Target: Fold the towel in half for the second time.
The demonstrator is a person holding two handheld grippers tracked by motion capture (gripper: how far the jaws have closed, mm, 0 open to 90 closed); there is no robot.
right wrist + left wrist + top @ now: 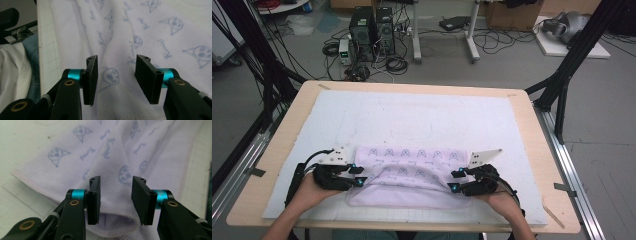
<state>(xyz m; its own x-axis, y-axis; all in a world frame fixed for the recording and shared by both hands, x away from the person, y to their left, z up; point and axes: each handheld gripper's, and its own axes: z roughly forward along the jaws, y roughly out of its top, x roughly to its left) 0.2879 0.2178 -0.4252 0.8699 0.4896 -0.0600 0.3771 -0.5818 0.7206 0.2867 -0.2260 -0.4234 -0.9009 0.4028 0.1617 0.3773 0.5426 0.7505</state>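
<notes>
While the pale lilac towel [409, 175] (printed with small blue cat faces) lies bunched on the white mat [512, 130] near the table's front edge, both grippers sit at its ends — left gripper [358, 176] and right gripper [455, 181] — each with jaws spread apart, cloth between them but not pinched.

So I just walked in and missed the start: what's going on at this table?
A person is working a pale lilac towel printed with small blue cat faces, which lies partly folded on the white mat near the table's front edge. The left gripper is at the towel's left end and the right gripper at its right end. In both gripper views the jaws stand open over the cloth, with fabric between them but not pinched.
</notes>
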